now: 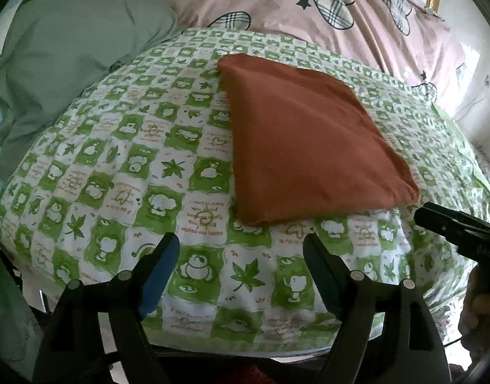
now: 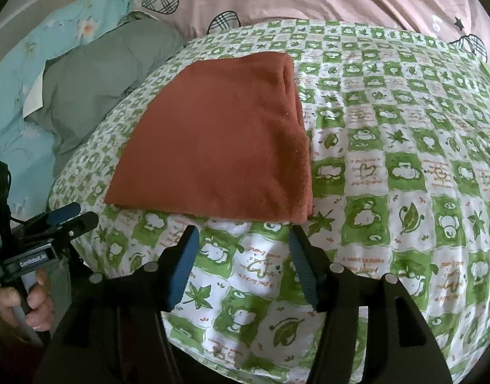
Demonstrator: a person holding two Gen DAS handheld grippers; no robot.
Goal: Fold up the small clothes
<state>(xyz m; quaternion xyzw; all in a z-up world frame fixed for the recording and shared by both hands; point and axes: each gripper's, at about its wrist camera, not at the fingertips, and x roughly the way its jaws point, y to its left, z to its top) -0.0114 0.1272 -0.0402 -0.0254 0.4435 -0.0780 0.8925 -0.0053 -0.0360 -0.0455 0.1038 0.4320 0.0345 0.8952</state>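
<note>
Rust-red cloth (image 1: 309,147), the small piece I am folding, lies flat on the green-and-white checked cover (image 1: 123,172) as a neat stack of layers, its doubled edge showing along the right side in my right wrist view. That cover is the biggest thing before me, printed with little bears and leaves and spread over a rounded surface. Behind it sits pink bedding with plaid hearts (image 1: 341,9), and off to the left a grey-green pillow (image 1: 62,51) against pale blue flowered fabric (image 2: 30,64).

The cloth rests well onto the cover, its near edge just beyond my tongs and touching neither pair.

My left tongs (image 1: 241,249) stand spread wide, with nothing between the blue pads but the checked print. My right tongs (image 2: 243,240) are parted too, somewhat less, and also empty, hanging just short of the cloth's near edge. In the right view I can see my left hand (image 2: 24,304) wrapped round the other tool's handle.

I judge this fold is laid down and let go, so the piece looks close to finished. What comes next depends on whether another halving is wanted: if so, I would need to pinch both near corners through every layer and carry them over evenly; if not, smoothing is all that remains.
</note>
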